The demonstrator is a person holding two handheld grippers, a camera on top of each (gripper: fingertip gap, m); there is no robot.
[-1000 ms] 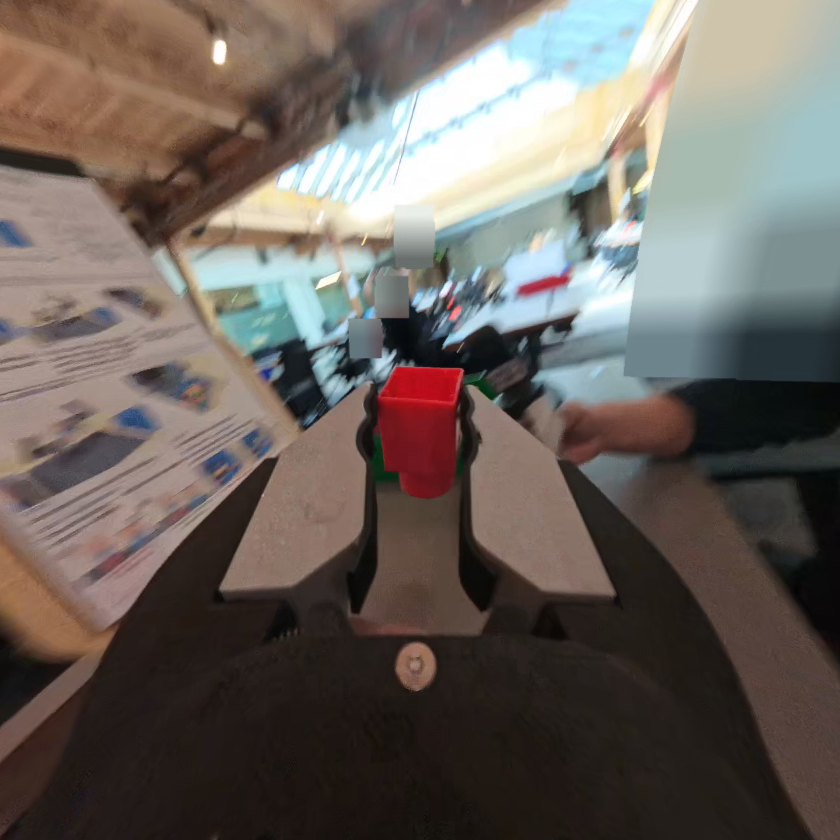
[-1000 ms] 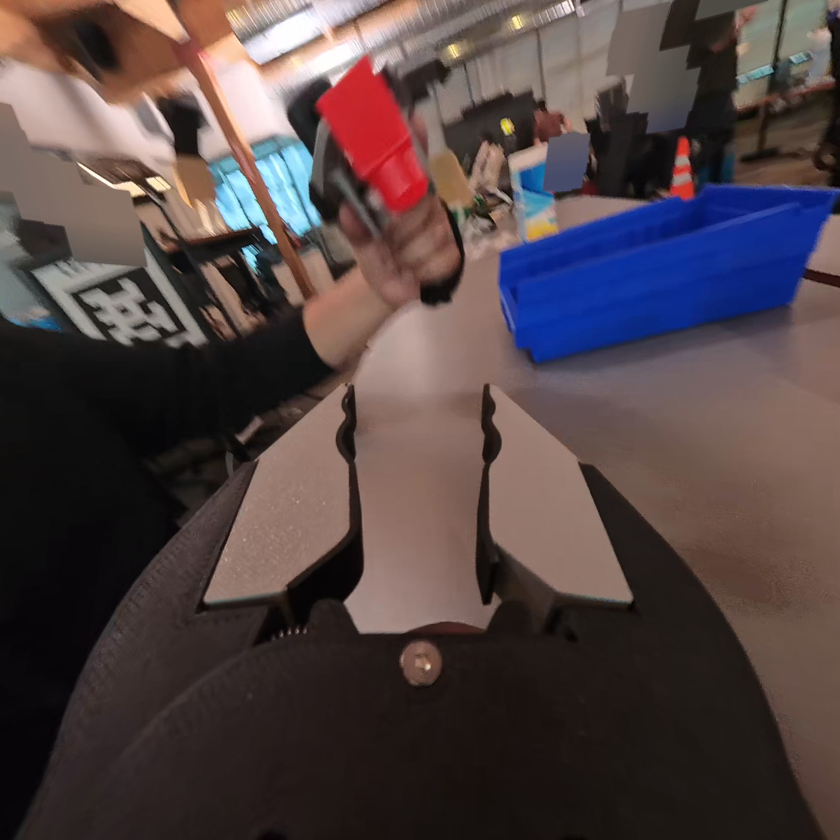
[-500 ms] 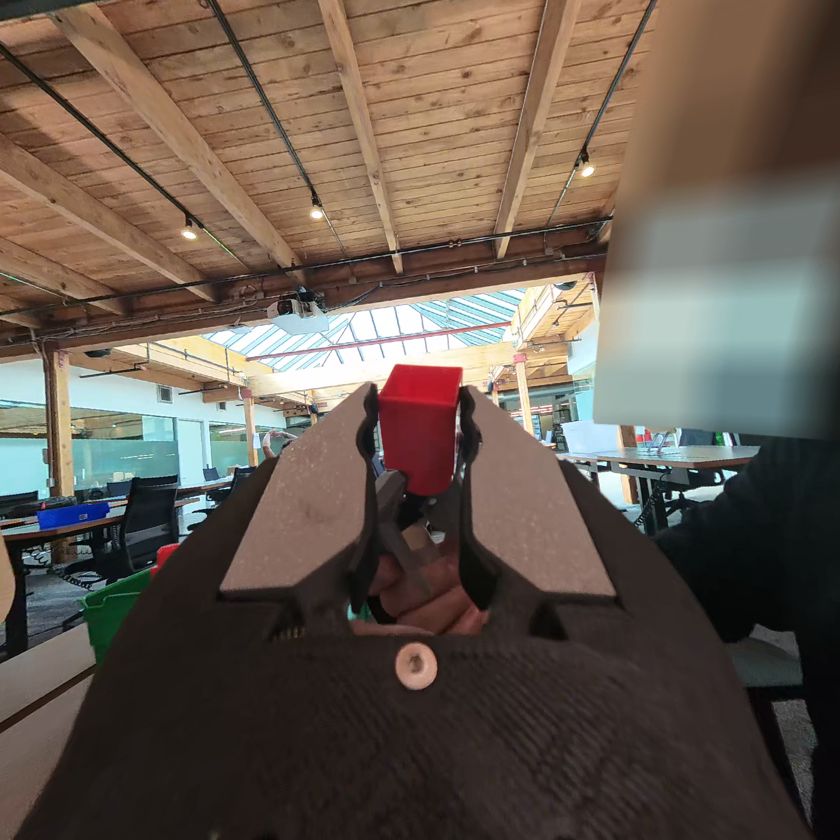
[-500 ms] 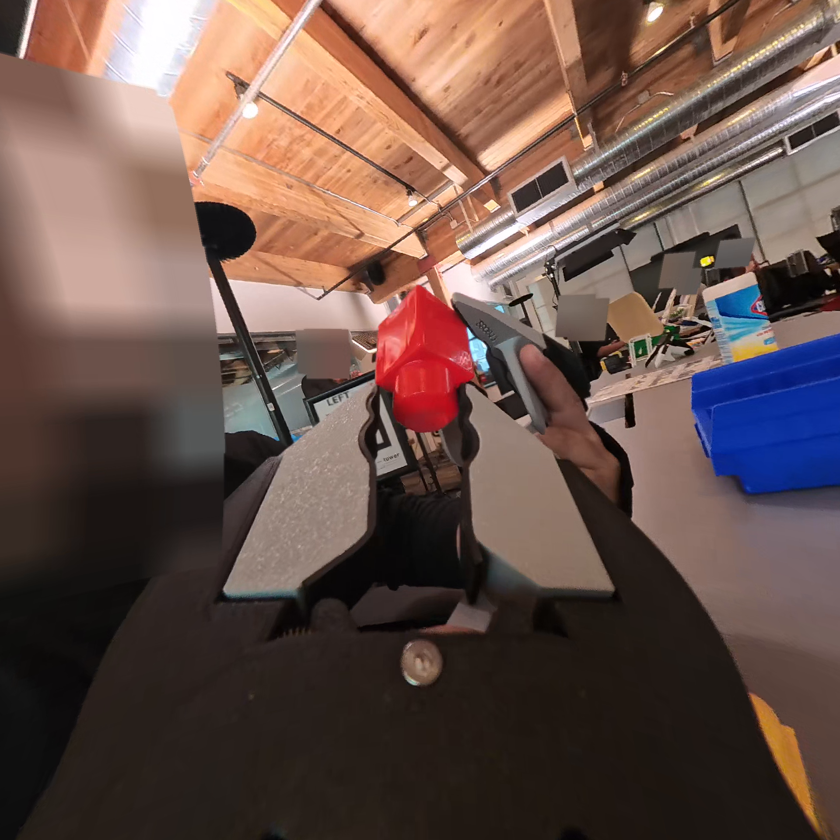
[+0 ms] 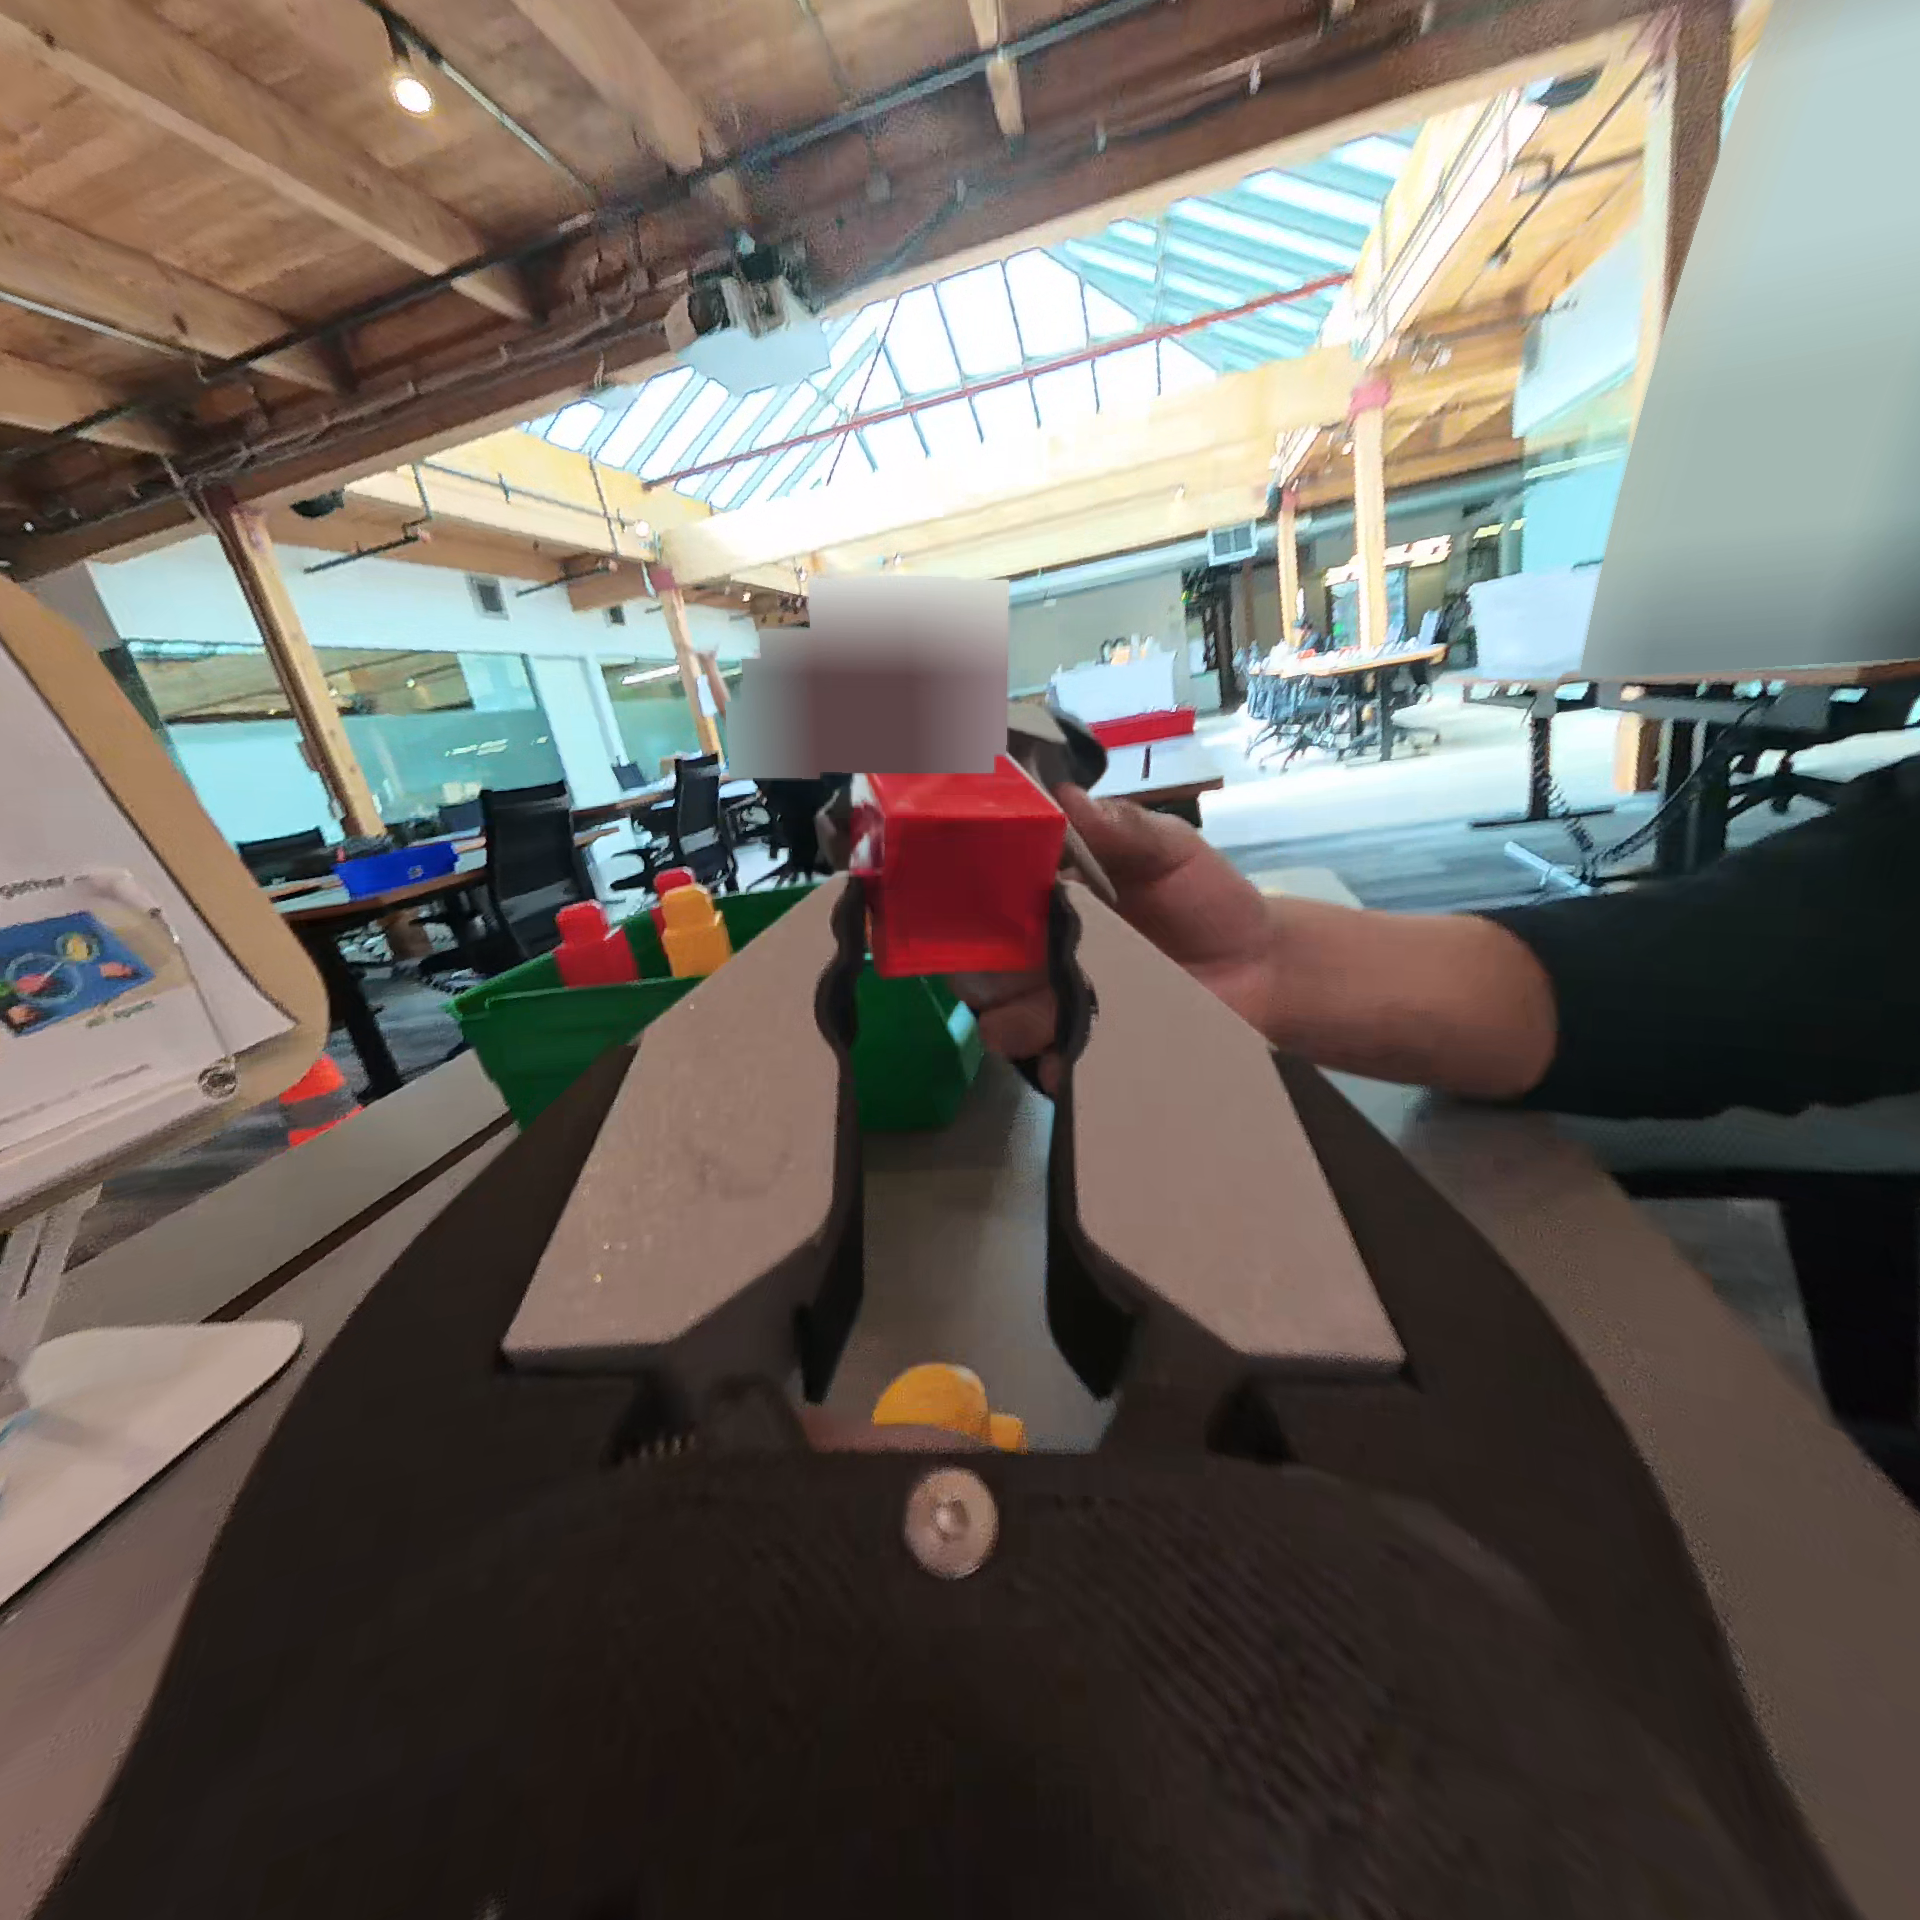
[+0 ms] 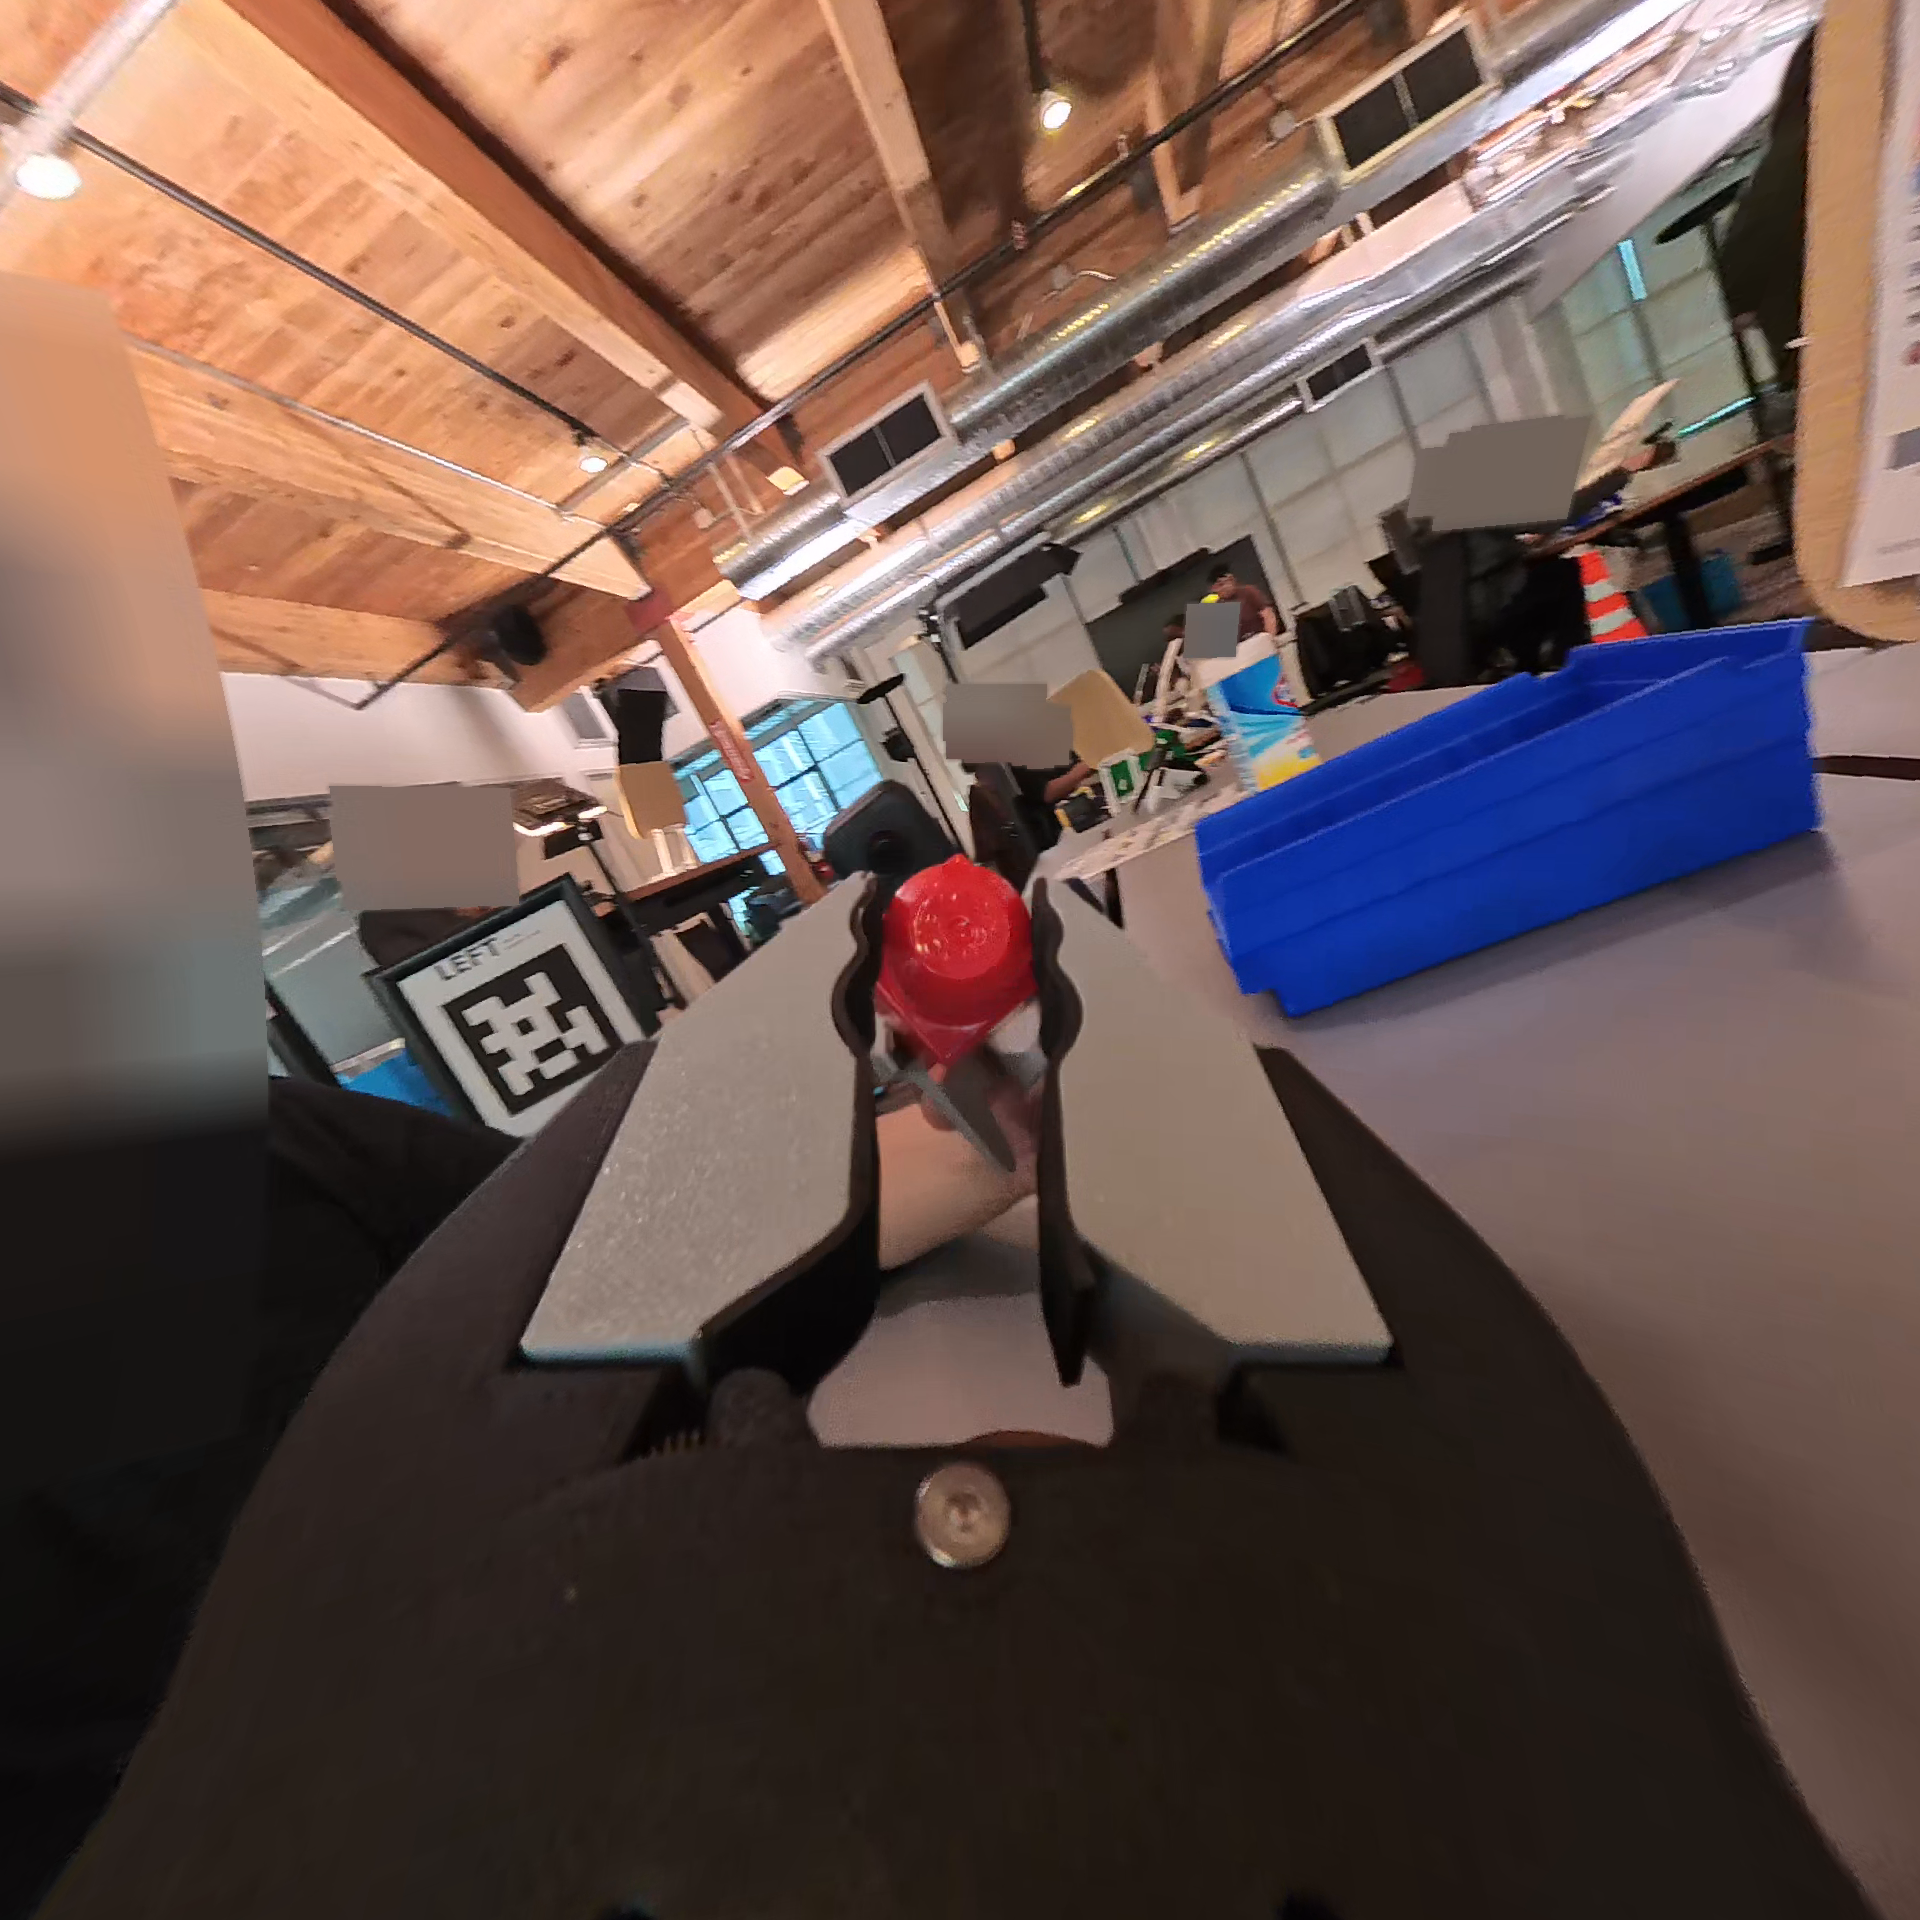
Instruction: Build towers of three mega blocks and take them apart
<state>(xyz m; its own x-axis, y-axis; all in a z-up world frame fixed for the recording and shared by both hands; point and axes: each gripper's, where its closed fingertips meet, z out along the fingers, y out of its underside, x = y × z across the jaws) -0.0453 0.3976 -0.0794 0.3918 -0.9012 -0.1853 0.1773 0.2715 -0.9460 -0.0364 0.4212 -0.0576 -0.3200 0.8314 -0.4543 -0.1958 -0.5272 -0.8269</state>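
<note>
Right hand-held gripper point(image 6: 951, 940) newly clamping red block point(image 6: 951, 961)

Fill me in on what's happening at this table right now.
A person is working two handheld grippers on one red block, held up in the air above the grey table. The left gripper grips the block's square body; the right gripper is closed around its round stud end. A green bin behind holds more red and yellow blocks, a blue bin sits off to the side, and no tower is standing yet.
</note>
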